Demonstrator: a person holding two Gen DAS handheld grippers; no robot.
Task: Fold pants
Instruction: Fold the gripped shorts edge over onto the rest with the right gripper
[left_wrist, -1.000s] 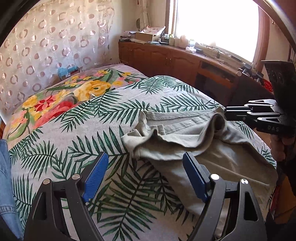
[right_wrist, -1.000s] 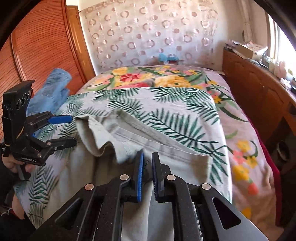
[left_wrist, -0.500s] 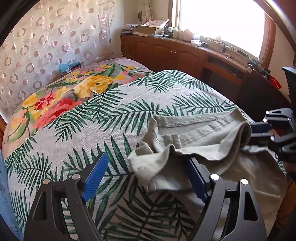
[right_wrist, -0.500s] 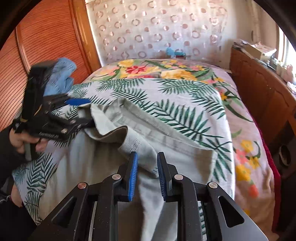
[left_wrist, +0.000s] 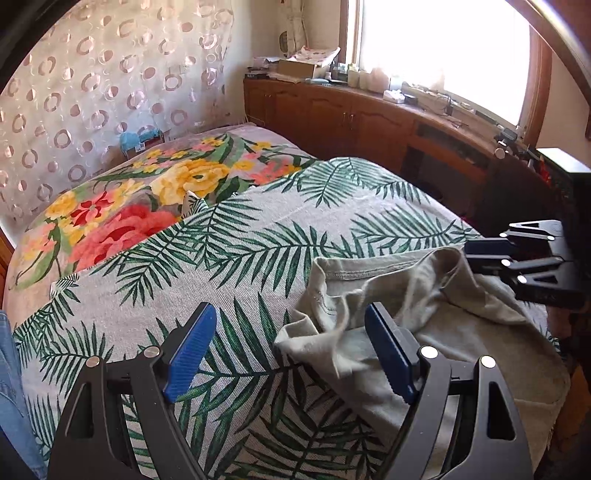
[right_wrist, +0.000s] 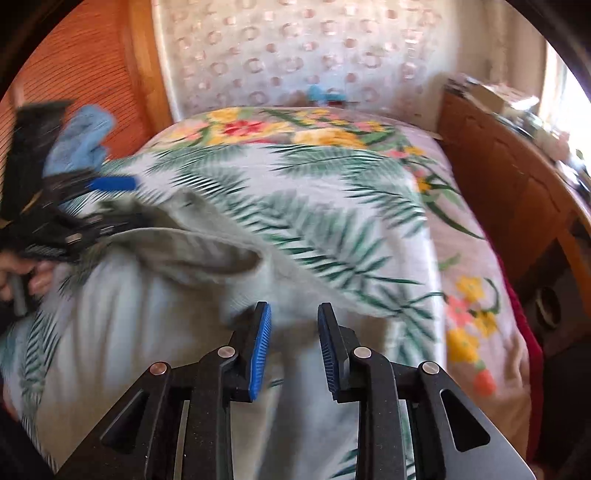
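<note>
Grey-beige pants (left_wrist: 424, 302) lie bunched on the palm-leaf bedspread (left_wrist: 258, 251). My left gripper (left_wrist: 291, 332) is open, with the pants' crumpled near edge lying between its blue pads, against the right one. My right gripper (right_wrist: 293, 332) is open over the pants (right_wrist: 155, 295), its pads apart and holding nothing. In the left wrist view it (left_wrist: 484, 254) sits at the pants' far right edge. In the right wrist view the left gripper (right_wrist: 110, 199) is at the pants' left edge. That view is blurred.
A floral blanket (left_wrist: 122, 206) covers the head of the bed. A wooden cabinet (left_wrist: 369, 118) with clutter runs under the window on the right. Blue denim clothes (right_wrist: 81, 136) lie at the bed's left side beside a wooden wardrobe (right_wrist: 74, 74).
My right gripper has opened and let go of the pants' edge. Both grippers moved with the pants toward the near side of the bed. The left stayed open.
</note>
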